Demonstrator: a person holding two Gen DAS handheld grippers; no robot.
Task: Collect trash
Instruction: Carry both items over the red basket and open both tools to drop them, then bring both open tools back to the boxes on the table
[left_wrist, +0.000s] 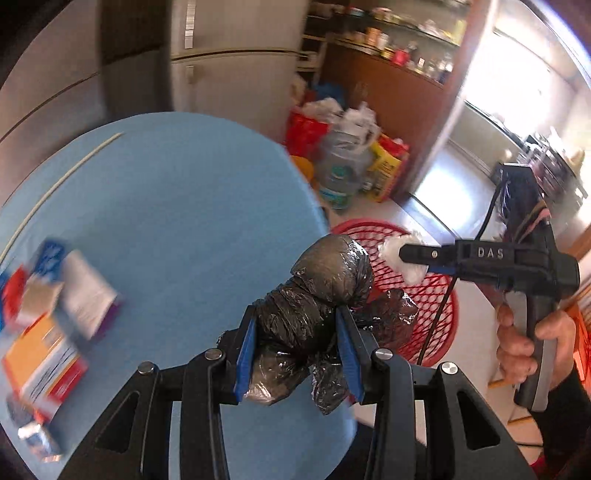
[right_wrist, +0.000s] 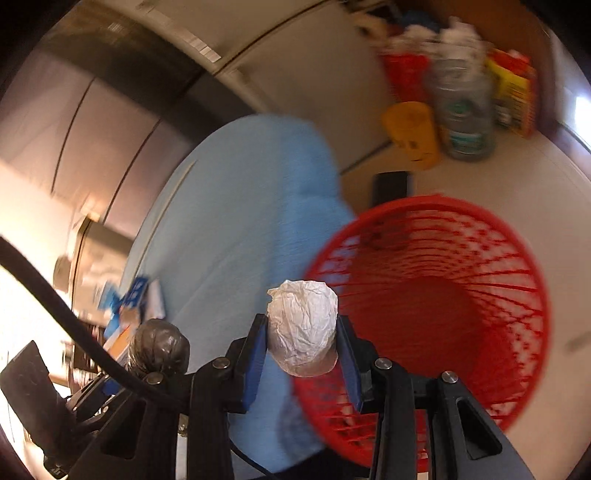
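Beside the red mesh basket (right_wrist: 424, 295), tools clamp crinkled black plastic (left_wrist: 314, 295) and crumpled white paper (right_wrist: 303, 328).

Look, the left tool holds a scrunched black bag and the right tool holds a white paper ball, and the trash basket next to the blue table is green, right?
Almost. The basket is red, not green; the right wrist view shows it plainly beside the blue table. The rest holds: the left tool grips the scrunched black bag, and the right tool grips the white paper ball.
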